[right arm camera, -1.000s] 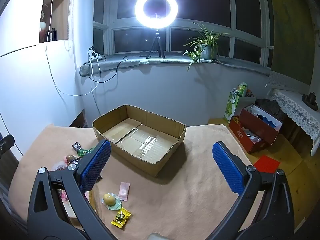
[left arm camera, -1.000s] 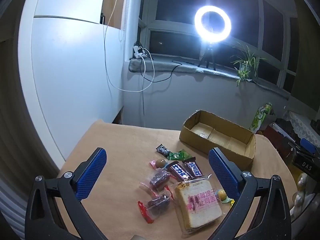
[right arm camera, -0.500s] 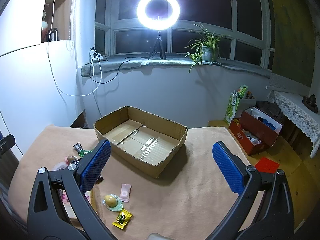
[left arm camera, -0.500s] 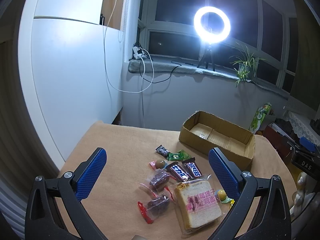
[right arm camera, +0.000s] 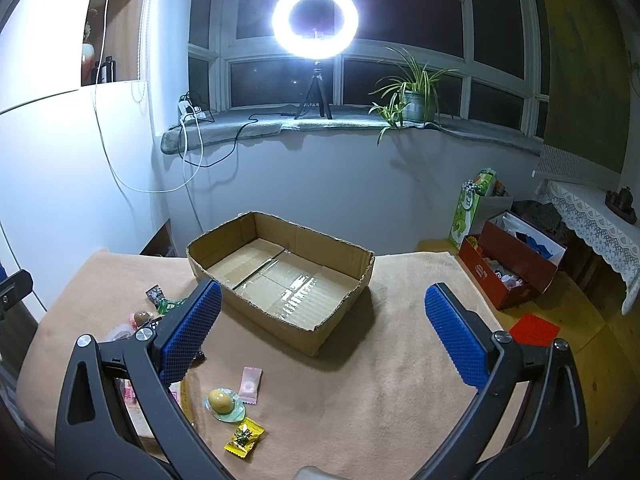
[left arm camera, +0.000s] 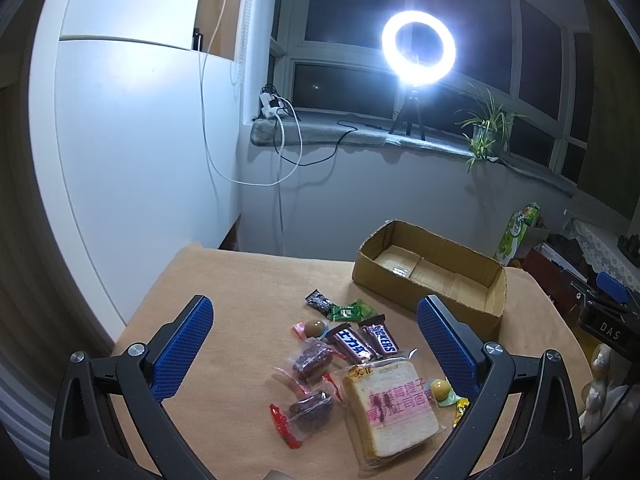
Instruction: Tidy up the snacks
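Note:
Snacks lie loose on the tan tablecloth. In the left wrist view a bagged bread slice (left arm camera: 394, 410), two chocolate bars (left arm camera: 366, 342), two red-wrapped dates (left arm camera: 310, 384), a green candy (left arm camera: 348, 312) and a dark candy (left arm camera: 318, 301) lie under my open, empty left gripper (left arm camera: 316, 338). An empty cardboard box (right arm camera: 280, 276) stands at the back of the table; it also shows in the left wrist view (left arm camera: 432, 270). My right gripper (right arm camera: 322, 332) is open and empty above the box's front edge. A jelly cup (right arm camera: 224, 402), a pink sachet (right arm camera: 250, 385) and a yellow candy (right arm camera: 244, 438) lie near it.
A white cabinet (left arm camera: 132, 140) stands left of the table. A ring light (right arm camera: 315, 20) and a plant (right arm camera: 412, 96) stand on the windowsill behind. A red box (right arm camera: 516, 268) and a green carton (right arm camera: 470, 208) sit on the floor at the right.
Both grippers have drifted slightly; the view shifts a little. Nothing was picked up and the snacks have not moved.

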A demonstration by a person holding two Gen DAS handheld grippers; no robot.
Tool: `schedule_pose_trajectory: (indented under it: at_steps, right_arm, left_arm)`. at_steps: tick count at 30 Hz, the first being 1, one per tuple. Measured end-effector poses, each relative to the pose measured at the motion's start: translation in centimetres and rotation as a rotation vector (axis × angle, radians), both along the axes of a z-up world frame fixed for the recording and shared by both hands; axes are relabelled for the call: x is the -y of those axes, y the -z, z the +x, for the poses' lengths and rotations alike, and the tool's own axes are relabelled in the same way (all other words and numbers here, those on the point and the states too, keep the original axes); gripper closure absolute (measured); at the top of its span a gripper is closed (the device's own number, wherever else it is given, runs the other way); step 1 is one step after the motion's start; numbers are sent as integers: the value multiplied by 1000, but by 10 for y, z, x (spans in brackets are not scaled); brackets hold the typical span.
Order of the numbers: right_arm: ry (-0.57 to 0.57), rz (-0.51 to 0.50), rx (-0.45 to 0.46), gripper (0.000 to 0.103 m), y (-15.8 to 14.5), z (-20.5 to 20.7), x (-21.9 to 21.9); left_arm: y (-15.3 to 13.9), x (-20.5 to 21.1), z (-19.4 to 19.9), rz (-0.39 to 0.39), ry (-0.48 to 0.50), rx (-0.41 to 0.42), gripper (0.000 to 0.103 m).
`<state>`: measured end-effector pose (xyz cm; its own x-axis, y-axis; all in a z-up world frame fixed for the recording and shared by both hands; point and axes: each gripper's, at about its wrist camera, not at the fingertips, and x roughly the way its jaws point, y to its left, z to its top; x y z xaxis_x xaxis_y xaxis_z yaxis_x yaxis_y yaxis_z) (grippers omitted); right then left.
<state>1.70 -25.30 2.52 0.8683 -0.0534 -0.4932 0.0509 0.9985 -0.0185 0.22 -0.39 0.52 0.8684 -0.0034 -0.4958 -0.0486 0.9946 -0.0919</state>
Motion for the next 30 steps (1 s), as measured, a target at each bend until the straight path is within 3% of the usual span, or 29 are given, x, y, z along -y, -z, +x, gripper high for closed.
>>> schedule_pose_trajectory:
  at_steps: [30]
  right_arm:
    - [-1,5,-4,0,7,0,0]
  left_arm:
    - [2,3,-3,-8,3,2,1]
